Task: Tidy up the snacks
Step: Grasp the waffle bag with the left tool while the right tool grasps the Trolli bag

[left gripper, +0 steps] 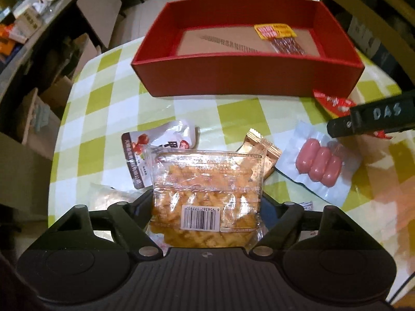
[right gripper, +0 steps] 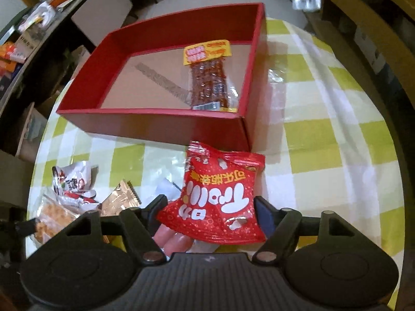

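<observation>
A red open box [left gripper: 249, 77] [right gripper: 155, 121] stands on the checked table and holds one spicy-strip packet [left gripper: 278, 37] [right gripper: 208, 77] at its right side. My left gripper [left gripper: 207, 202] is shut on a clear bag of orange fried snacks [left gripper: 207, 189], held above the table in front of the box. My right gripper [right gripper: 210, 207] is shut on a red snack packet [right gripper: 220, 199] [left gripper: 334, 102] near the box's front right corner. The right gripper also shows in the left wrist view [left gripper: 373, 119].
On the green-and-white checked table [left gripper: 103, 103] lie a sausage pack [left gripper: 319, 165], a white-and-brown pouch [left gripper: 158, 147] [right gripper: 72, 178], a gold wrapper [left gripper: 262, 147] [right gripper: 122, 197] and a pale bag [left gripper: 111, 197]. Cluttered shelves [left gripper: 26, 26] stand at the left.
</observation>
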Available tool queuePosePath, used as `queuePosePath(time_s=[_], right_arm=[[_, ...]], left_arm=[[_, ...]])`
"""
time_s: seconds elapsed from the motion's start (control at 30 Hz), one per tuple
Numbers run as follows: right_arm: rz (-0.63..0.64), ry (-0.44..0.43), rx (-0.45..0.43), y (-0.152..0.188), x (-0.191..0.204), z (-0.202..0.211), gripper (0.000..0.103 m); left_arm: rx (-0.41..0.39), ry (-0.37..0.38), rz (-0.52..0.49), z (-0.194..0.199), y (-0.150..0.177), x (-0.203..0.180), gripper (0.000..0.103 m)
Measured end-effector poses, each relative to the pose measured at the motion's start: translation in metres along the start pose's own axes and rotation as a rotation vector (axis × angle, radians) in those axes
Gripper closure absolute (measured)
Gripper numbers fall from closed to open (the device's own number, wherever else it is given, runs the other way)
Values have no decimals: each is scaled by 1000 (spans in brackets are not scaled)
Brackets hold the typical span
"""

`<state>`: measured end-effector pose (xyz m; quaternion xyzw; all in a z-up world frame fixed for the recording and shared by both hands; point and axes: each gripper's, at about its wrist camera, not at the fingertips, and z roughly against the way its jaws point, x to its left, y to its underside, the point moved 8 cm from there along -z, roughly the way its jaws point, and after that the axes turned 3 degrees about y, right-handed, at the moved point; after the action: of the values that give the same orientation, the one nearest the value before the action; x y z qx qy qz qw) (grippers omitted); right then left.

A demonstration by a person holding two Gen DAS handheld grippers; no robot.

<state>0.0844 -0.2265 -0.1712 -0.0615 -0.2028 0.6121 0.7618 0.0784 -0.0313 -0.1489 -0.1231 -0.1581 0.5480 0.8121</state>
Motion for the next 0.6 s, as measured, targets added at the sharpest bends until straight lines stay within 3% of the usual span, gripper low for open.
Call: queuePosePath(time_s=[0.23, 0.47, 0.6], right_arm=[[-11, -22, -27, 14, 1, 22, 29], [-31, -66, -69, 31, 10, 57, 37], [3, -34, 5, 53, 11, 47, 37]], left_arm=[[-2, 69, 18, 11, -1, -1, 19], [-58, 114, 17, 34, -3, -1, 19], [-64, 107, 33, 36, -3, 5, 19]])
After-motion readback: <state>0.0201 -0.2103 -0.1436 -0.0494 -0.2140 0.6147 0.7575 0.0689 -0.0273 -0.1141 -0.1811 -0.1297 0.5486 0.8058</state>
